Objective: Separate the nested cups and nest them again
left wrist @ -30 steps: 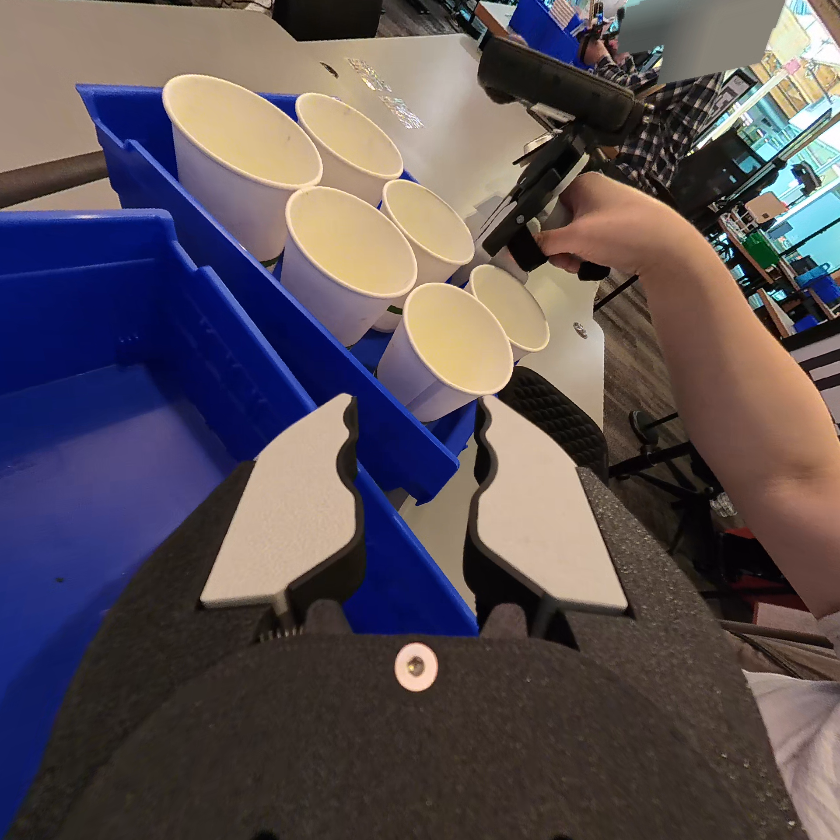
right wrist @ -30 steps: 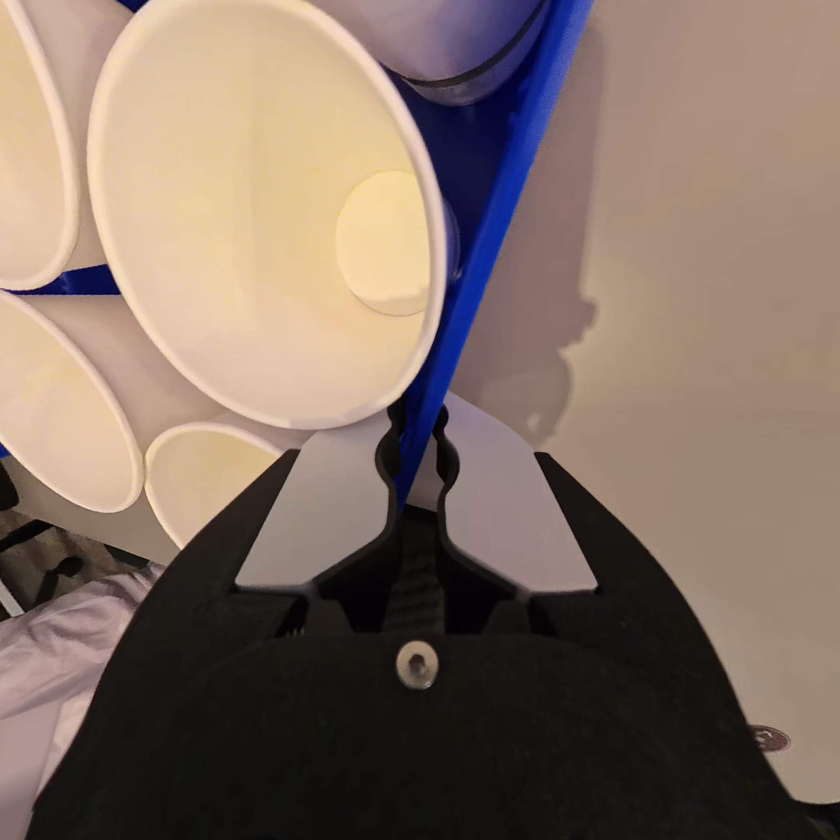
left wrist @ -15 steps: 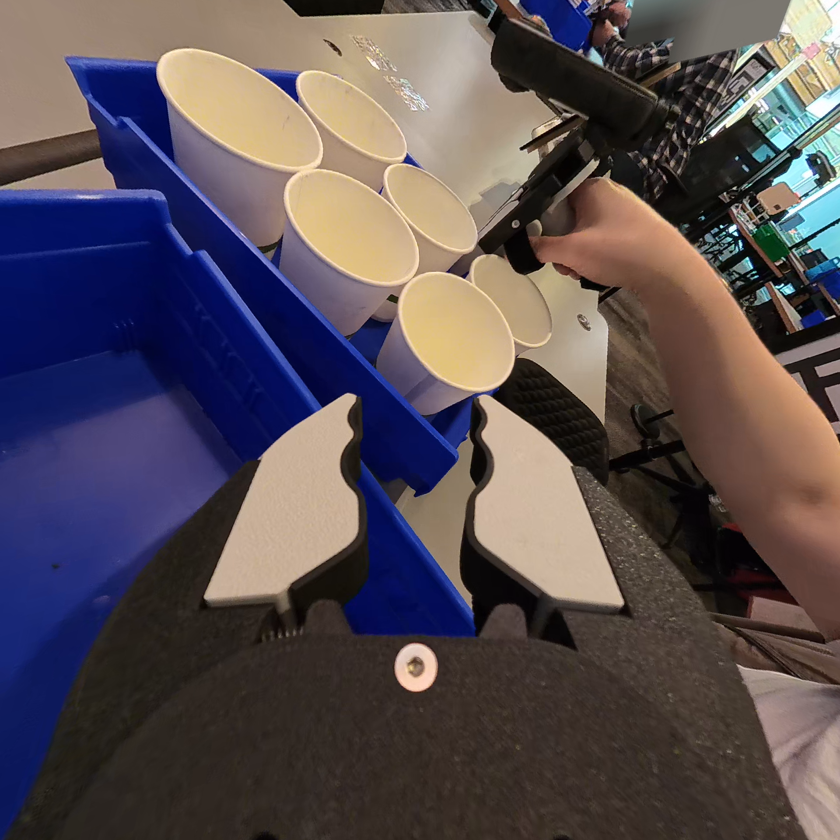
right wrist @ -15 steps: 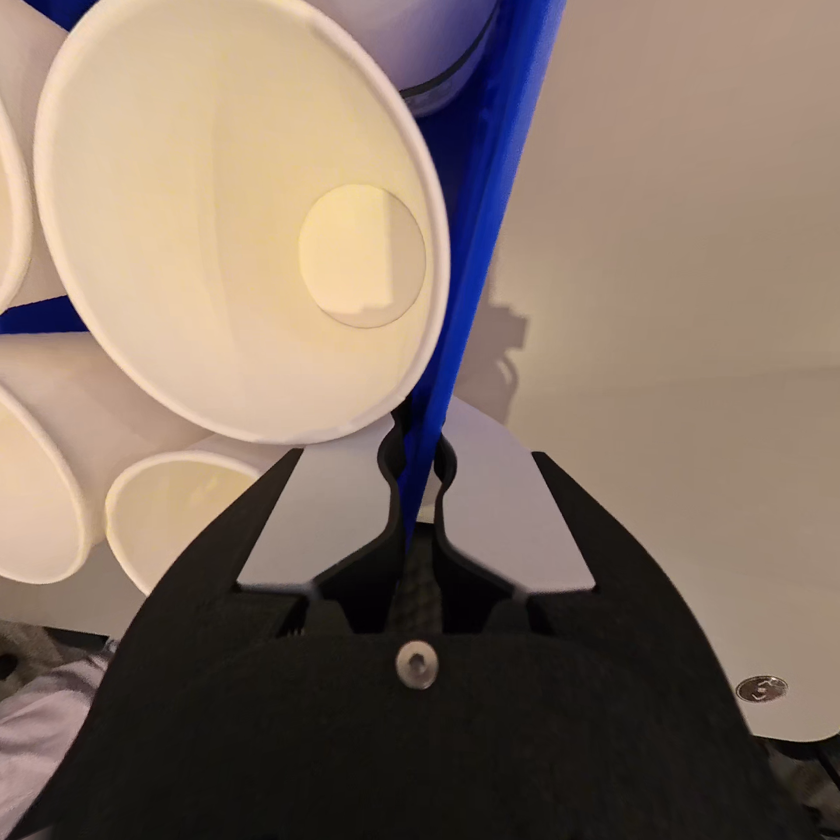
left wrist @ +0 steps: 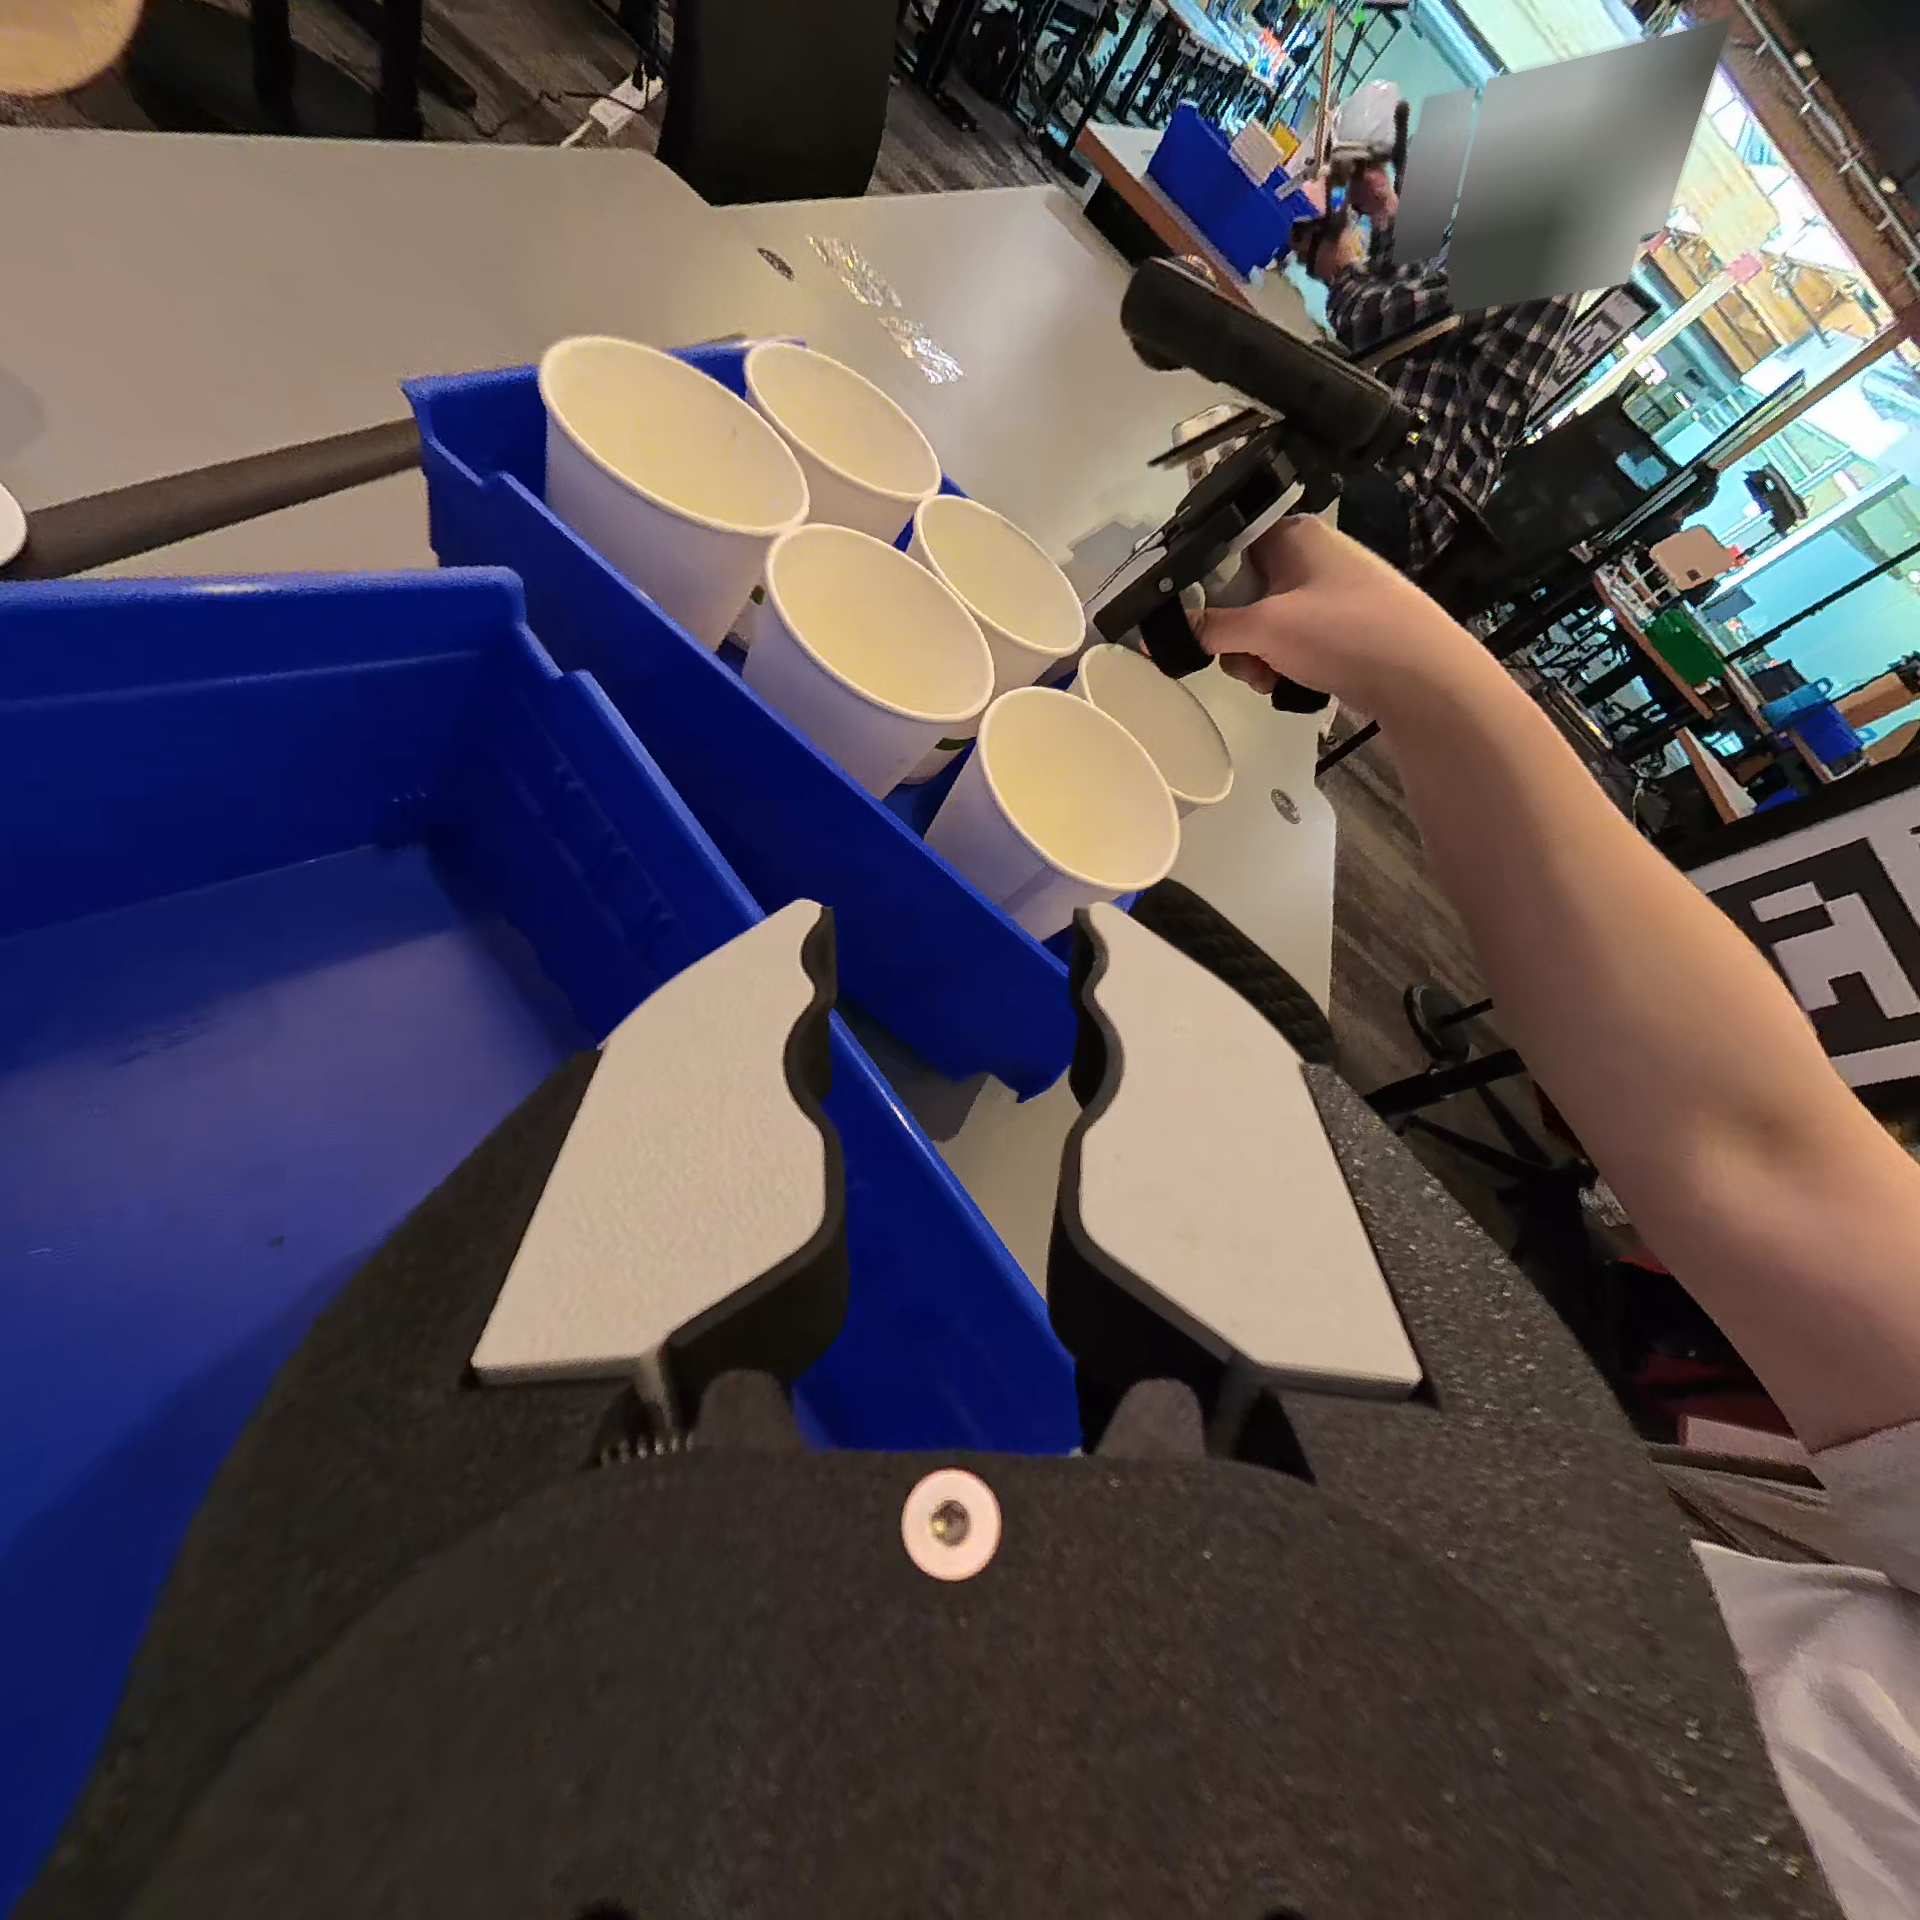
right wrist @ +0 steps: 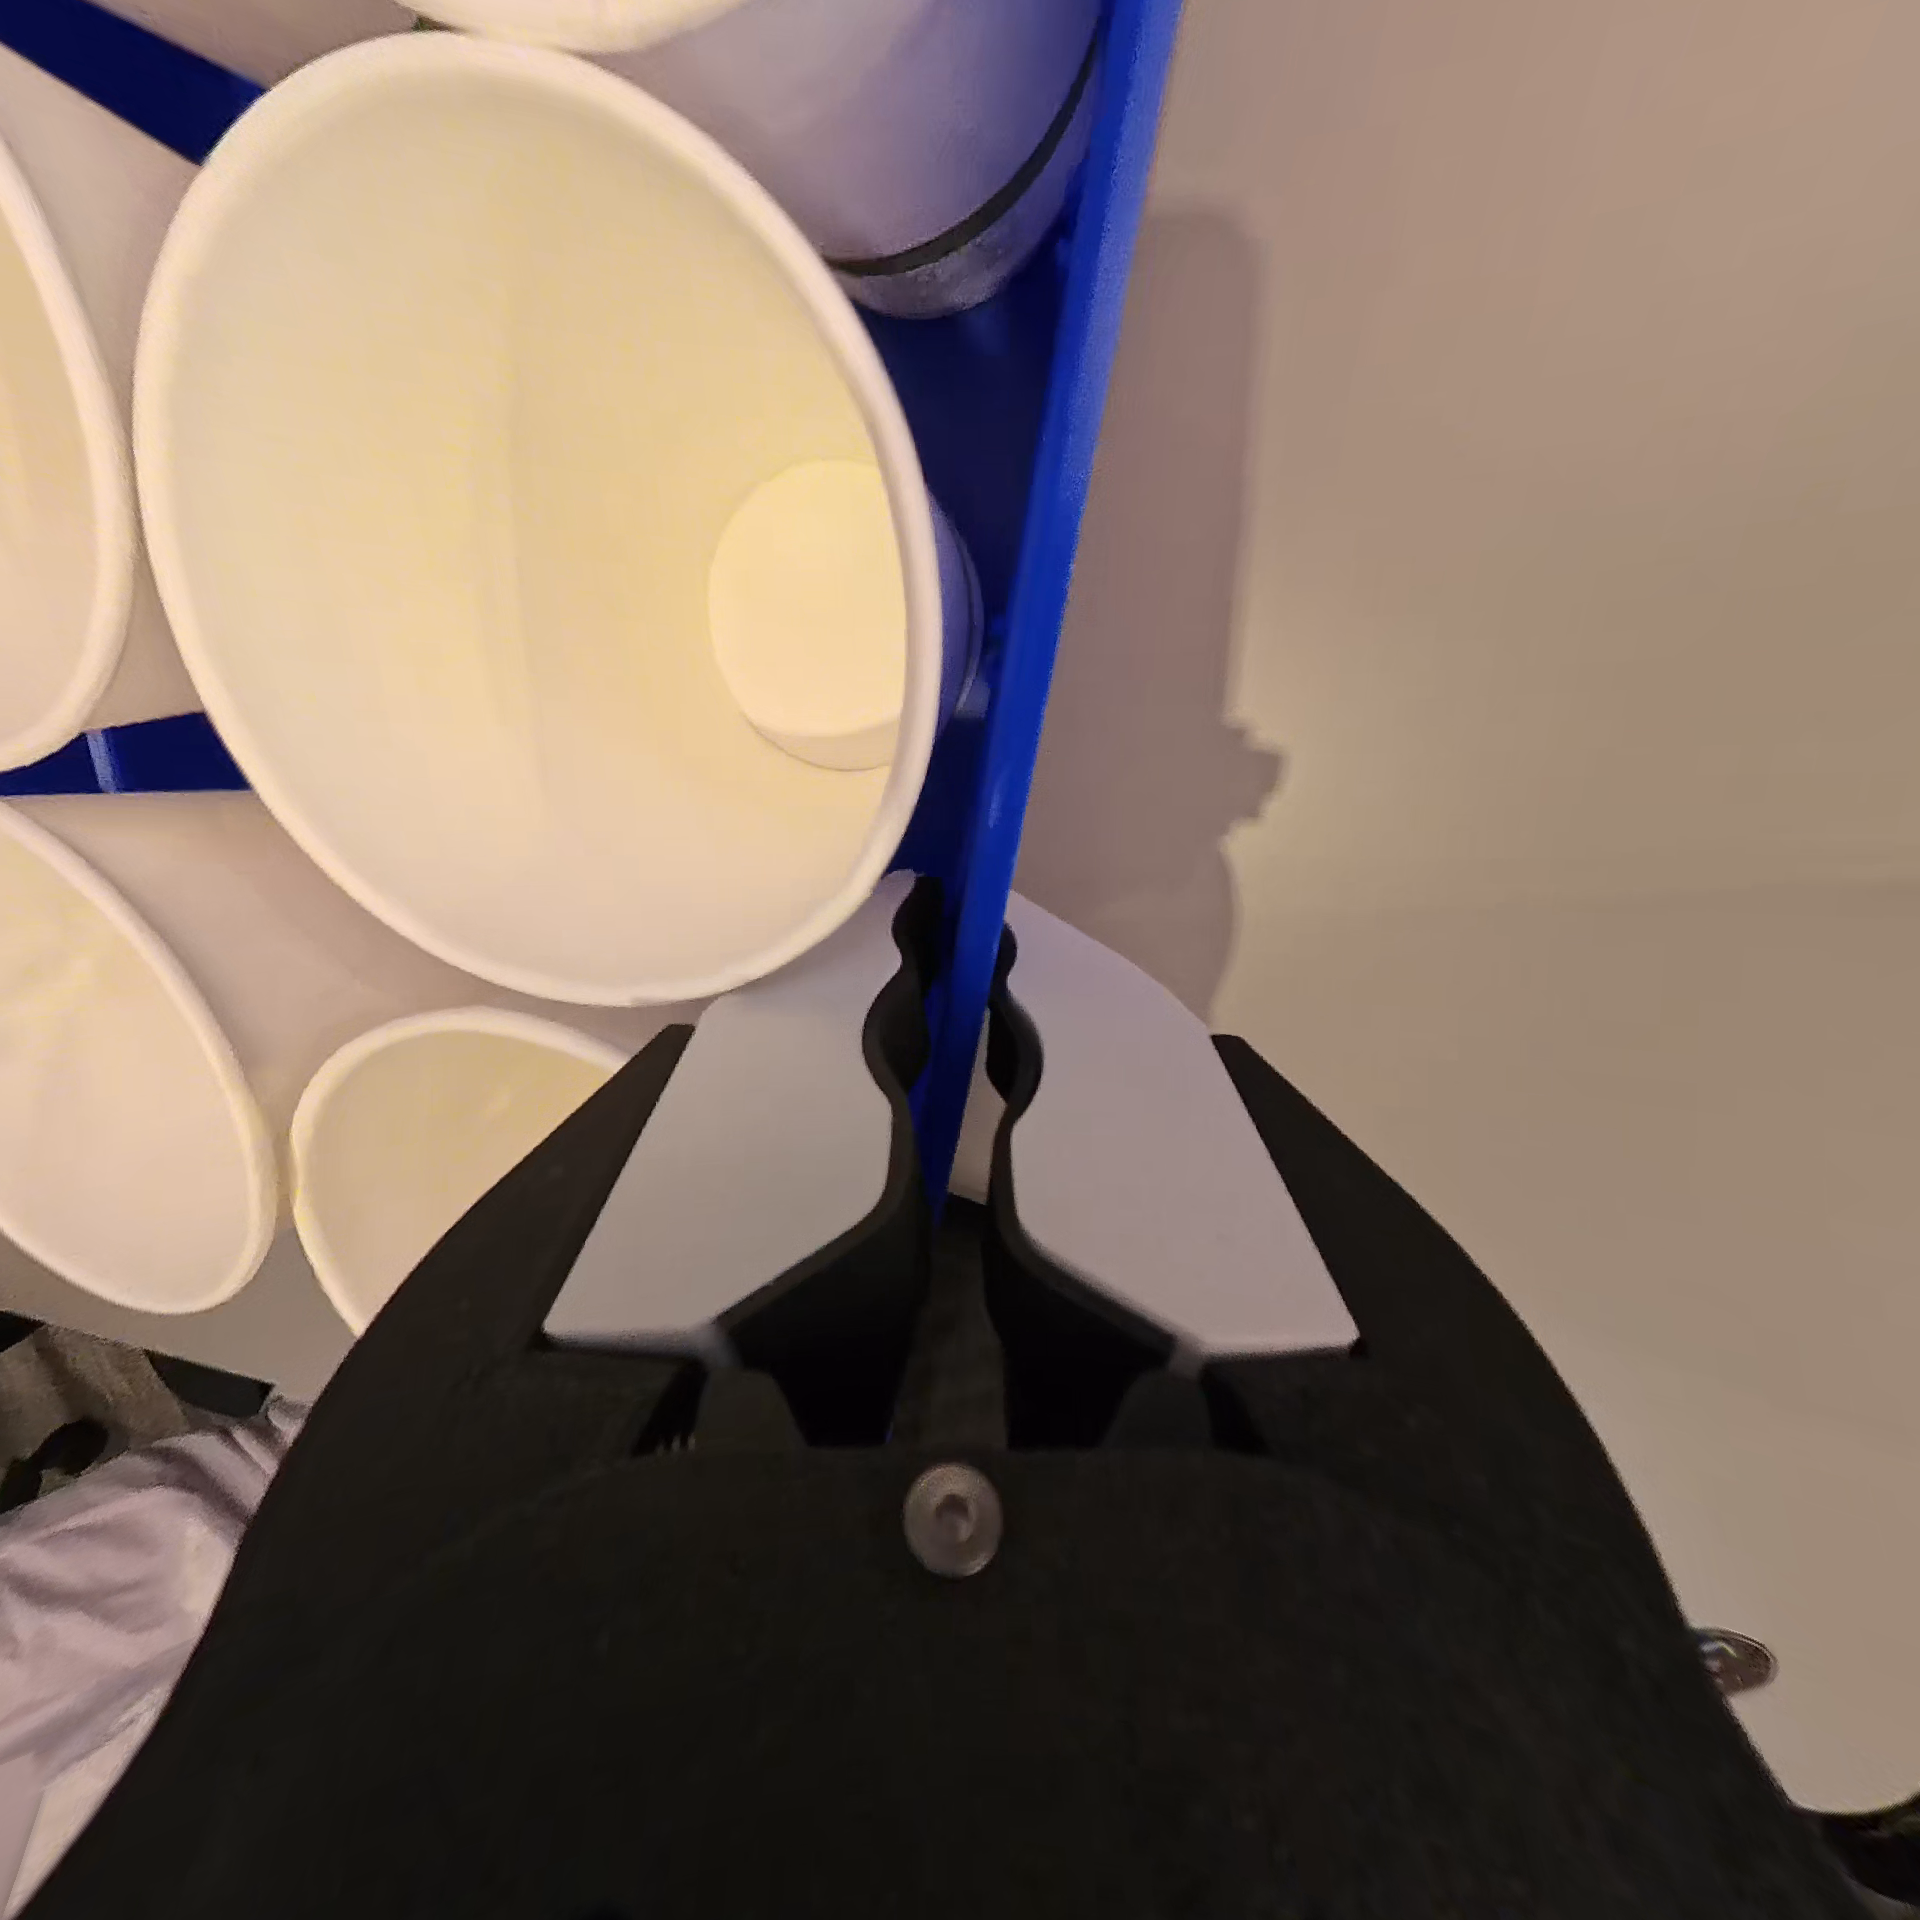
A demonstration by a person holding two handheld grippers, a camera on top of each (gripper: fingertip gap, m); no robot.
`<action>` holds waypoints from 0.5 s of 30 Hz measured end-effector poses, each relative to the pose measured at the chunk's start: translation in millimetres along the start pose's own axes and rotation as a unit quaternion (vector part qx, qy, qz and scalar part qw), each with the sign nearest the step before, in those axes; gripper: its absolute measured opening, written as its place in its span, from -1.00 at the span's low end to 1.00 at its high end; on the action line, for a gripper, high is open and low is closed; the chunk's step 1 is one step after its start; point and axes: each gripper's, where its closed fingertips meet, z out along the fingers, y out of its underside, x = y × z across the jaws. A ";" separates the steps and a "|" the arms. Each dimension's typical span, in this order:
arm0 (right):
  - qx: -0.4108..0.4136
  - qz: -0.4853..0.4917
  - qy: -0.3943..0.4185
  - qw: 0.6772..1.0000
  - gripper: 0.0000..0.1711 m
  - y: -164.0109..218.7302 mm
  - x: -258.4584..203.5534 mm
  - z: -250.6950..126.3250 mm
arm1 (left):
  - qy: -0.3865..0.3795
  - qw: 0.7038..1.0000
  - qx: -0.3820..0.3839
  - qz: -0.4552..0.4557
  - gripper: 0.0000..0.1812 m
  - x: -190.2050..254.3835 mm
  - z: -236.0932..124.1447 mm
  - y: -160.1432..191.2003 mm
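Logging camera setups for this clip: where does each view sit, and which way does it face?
Left wrist view: on the open left gripper, above an empty blue bin, facing the cup bin; the person's forearm shows.
Right wrist view: on the right gripper, looking down; jaws pinch the cup bin's wall.
Shared: paper cups and bin.

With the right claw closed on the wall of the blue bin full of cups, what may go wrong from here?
1. The right claw pinches the thin bin wall; a pull may tilt or drag the bin.
2. The paper cups already lean and crowd together; a jolt could tip some out.
3. The left claw is open, holding nothing, so nothing steadies the bin.
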 end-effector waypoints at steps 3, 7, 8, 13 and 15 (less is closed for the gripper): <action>-0.005 0.000 -0.006 1.000 -0.92 1.7 2.9 -7.8 | 0.003 1.000 0.014 -0.003 -0.53 -0.1 -11.9 -7.7; 0.001 0.001 -0.001 1.000 -0.92 0.6 9.0 -18.8 | 0.008 0.999 0.041 -0.005 -0.54 1.2 -28.7 -20.1; 0.004 -0.001 0.005 1.000 -0.92 0.2 11.7 -21.1 | 0.009 0.999 0.046 -0.005 -0.54 1.1 -32.3 -22.6; 0.008 0.002 -0.003 1.000 -0.92 2.9 16.5 -25.2 | 0.013 0.998 0.066 -0.011 -0.55 -0.6 -43.0 -30.0; 0.004 0.005 -0.009 1.000 -0.92 5.1 17.4 -25.3 | 0.014 0.998 0.066 -0.013 -0.55 -1.2 -43.0 -30.1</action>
